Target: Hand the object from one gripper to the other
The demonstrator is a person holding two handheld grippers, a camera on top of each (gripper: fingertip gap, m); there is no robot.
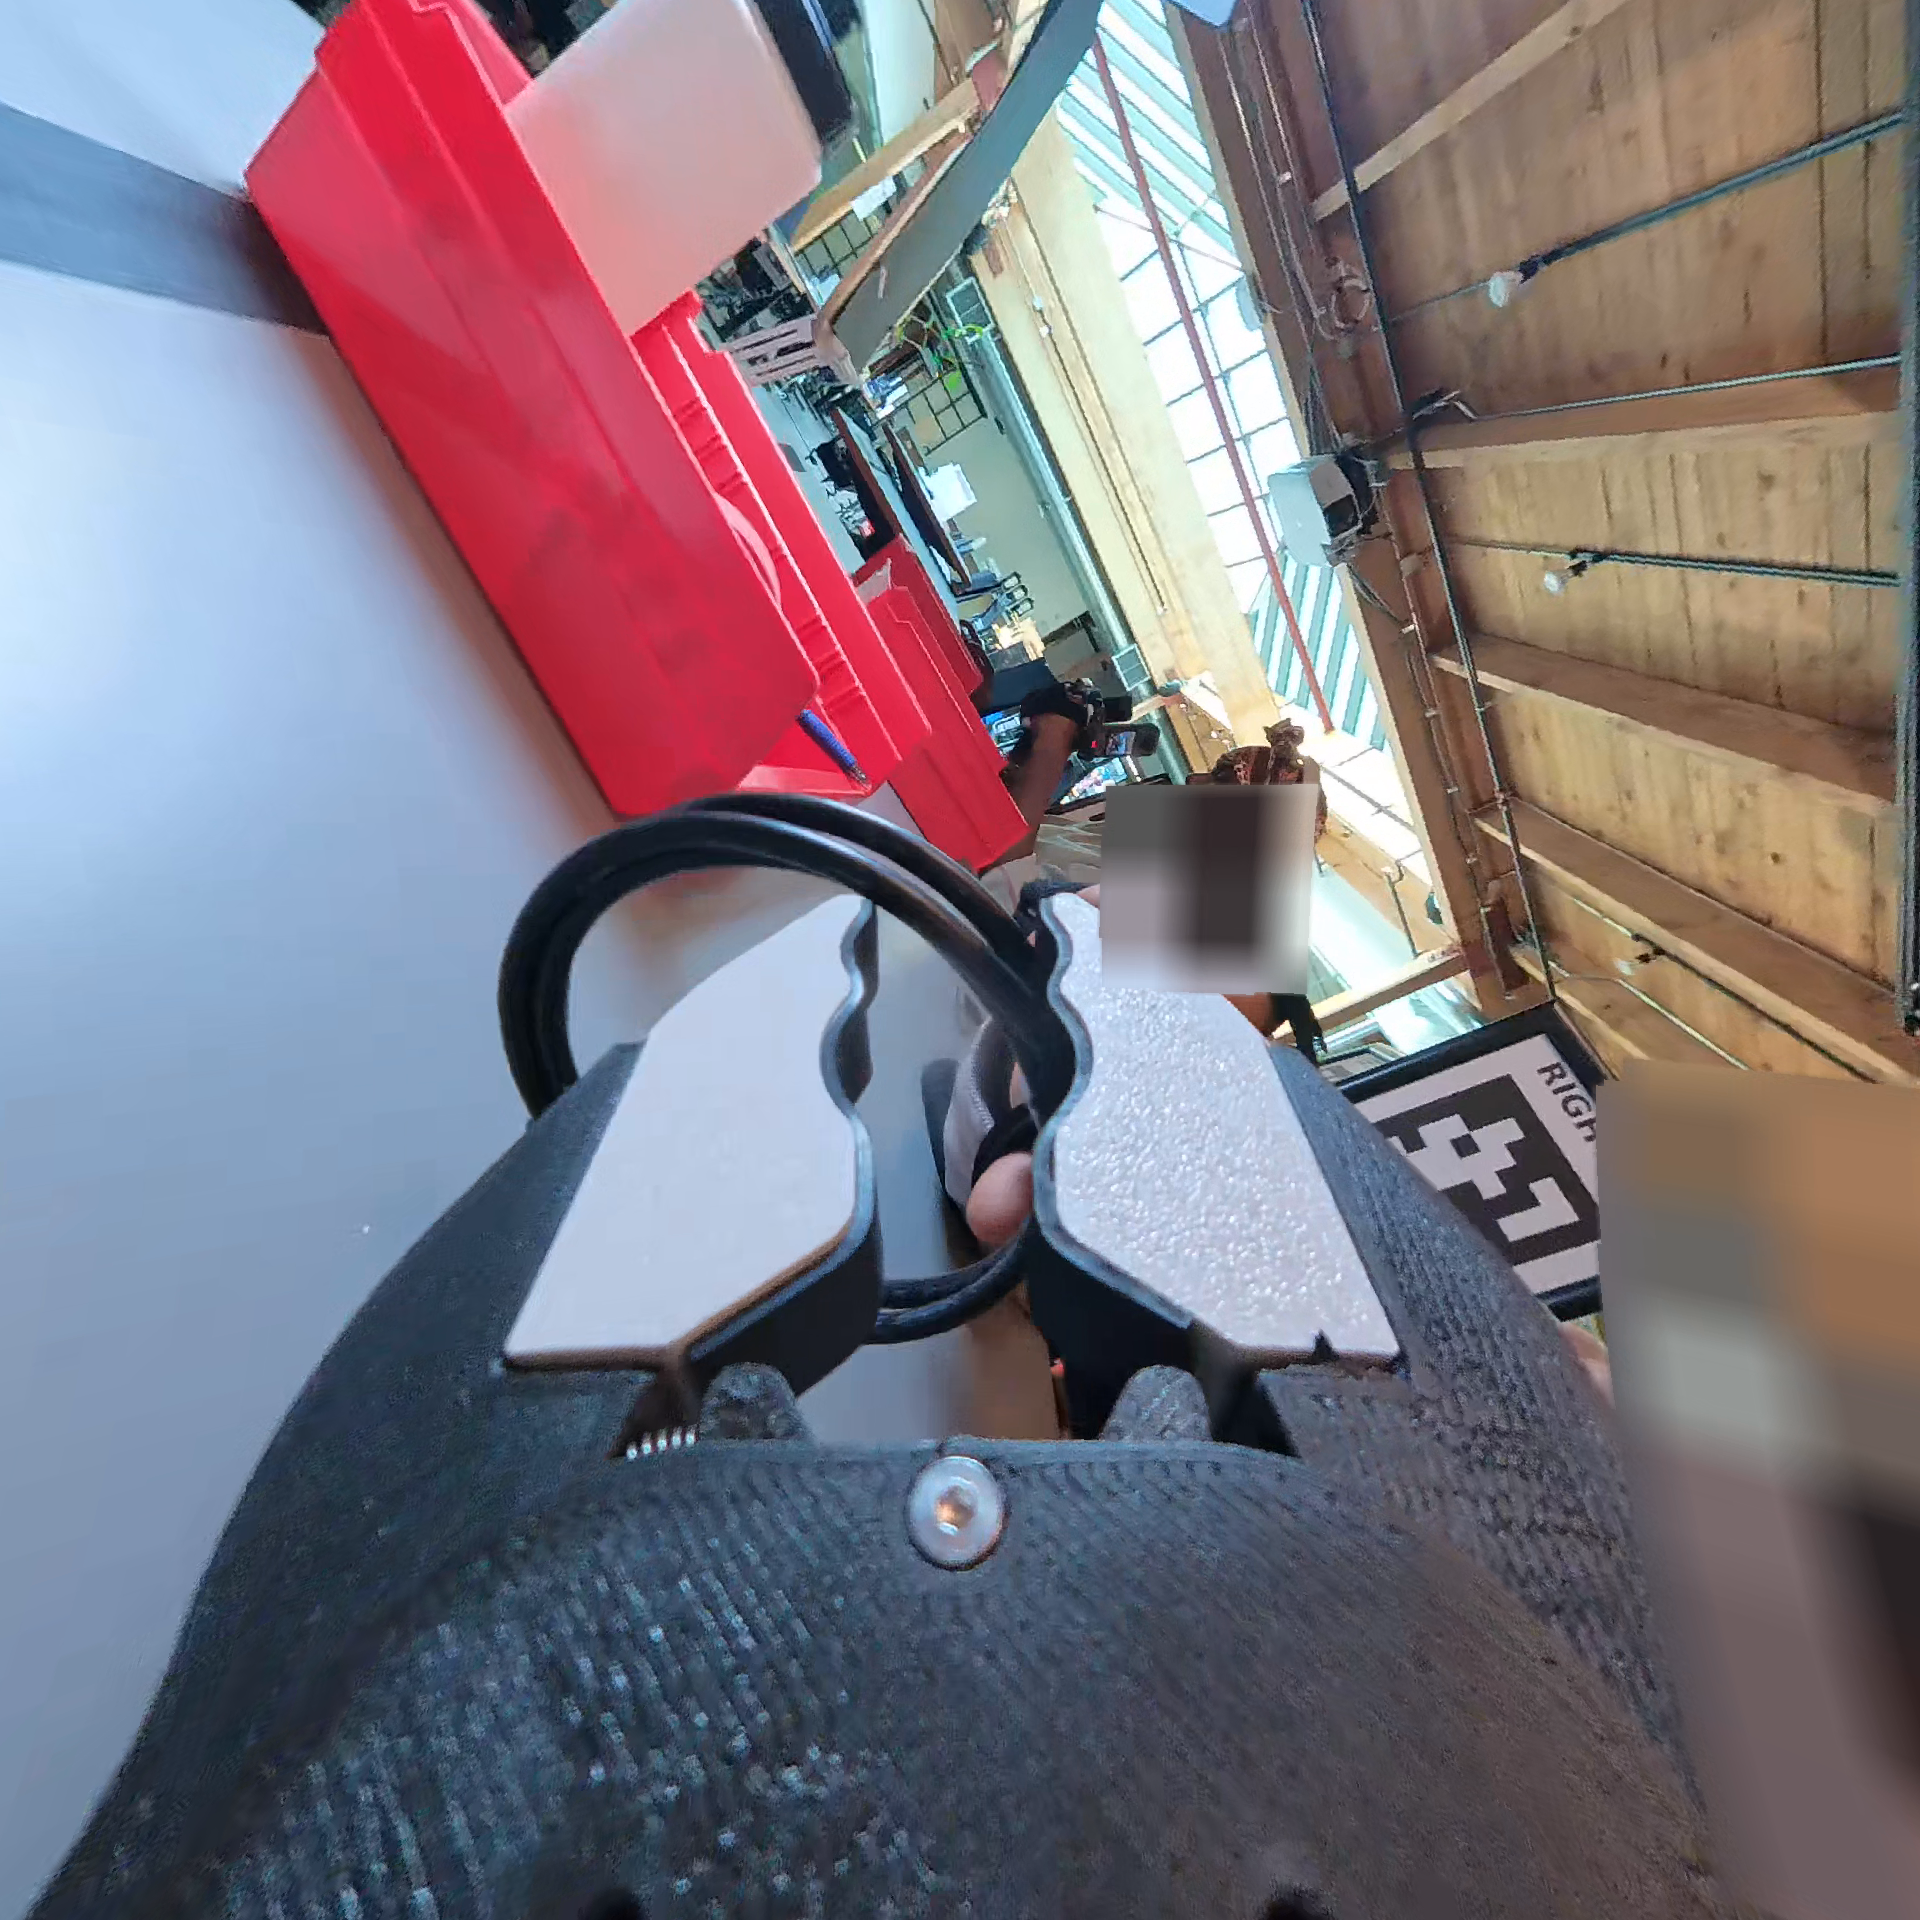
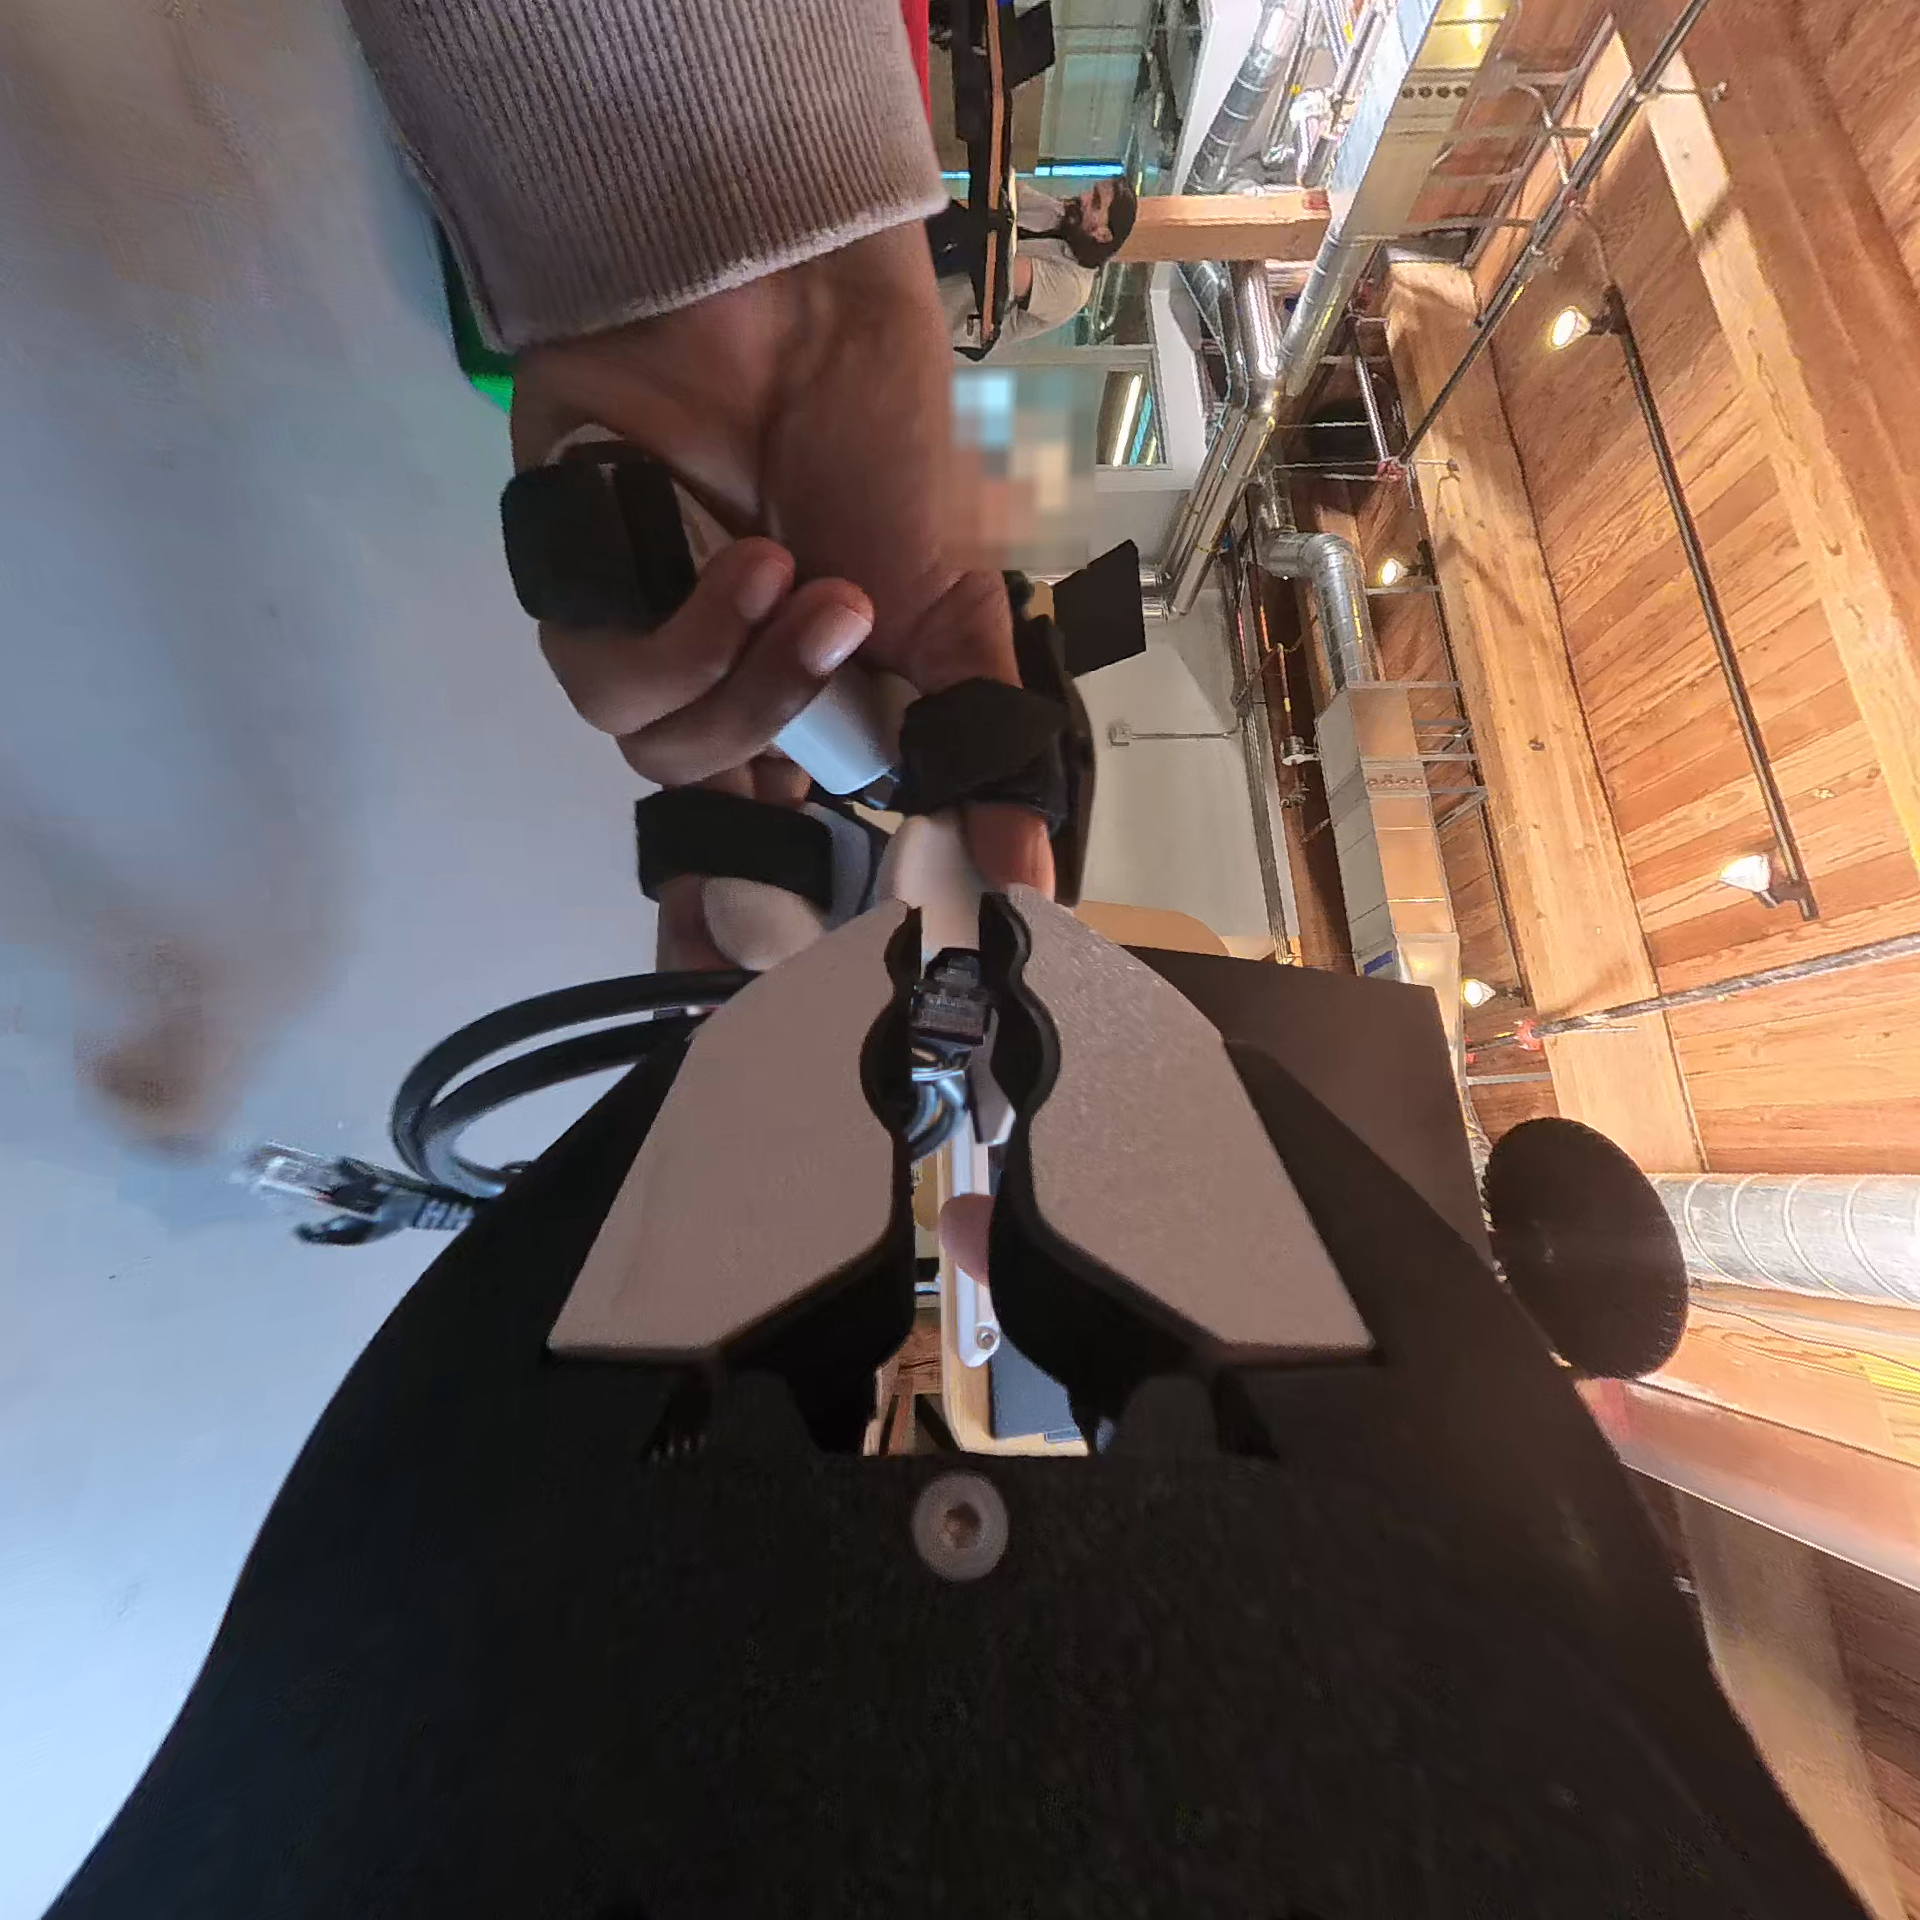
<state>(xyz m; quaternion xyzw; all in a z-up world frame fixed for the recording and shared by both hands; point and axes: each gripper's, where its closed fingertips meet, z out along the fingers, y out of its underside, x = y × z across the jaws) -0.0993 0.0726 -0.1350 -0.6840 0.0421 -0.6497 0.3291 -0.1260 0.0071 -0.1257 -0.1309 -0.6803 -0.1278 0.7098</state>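
The object is a coiled black network cable (image 1: 727, 821). In the left wrist view its loop passes between the fingers of my left gripper (image 1: 956, 925), which stand apart, and the cable lies against the right finger. In the right wrist view my right gripper (image 2: 951, 920) is shut on the cable at one plug (image 2: 945, 1003). The coil (image 2: 468, 1081) sticks out to the left, and the other plug (image 2: 332, 1195) hangs free. The right gripper's black-and-white tag (image 1: 1486, 1174) shows close by in the left wrist view.
Red plastic bins (image 1: 520, 436) stand in a row on the white table (image 1: 208, 727), with a white box (image 1: 665, 156) on one. A person's hand (image 2: 779, 520) in a beige sleeve holds a handle just ahead of my right gripper. Both views are rolled sideways. Across from one pair of fingers to the other is roughly 7 cm.
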